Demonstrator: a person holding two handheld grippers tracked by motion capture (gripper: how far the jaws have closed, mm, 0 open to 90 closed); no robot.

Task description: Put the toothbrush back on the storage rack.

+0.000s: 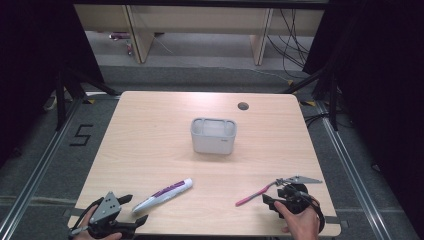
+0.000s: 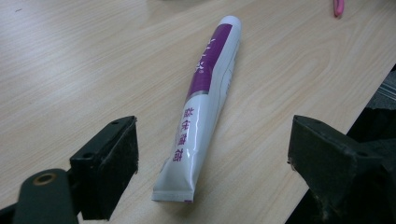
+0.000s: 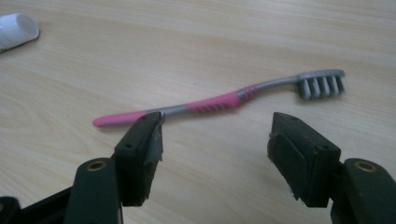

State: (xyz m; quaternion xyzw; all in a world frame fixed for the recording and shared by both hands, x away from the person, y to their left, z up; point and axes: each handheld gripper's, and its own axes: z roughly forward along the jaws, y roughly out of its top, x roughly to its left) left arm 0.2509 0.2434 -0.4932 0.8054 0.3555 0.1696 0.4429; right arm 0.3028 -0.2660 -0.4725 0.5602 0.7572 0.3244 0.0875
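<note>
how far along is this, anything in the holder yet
Nothing looks done yet: the grey holder mid-table looks empty. In hand: the left gripper is open, jaws either side of the toothpaste tube, which lies flat on the table; the right gripper is open just short of the pink toothbrush, also lying flat. Left: probably gripping, lifting and placing both.

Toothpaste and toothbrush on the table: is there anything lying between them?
No. In the high view, only bare wood of the table lies between the toothpaste and the toothbrush; the grey container sits farther back.
</note>
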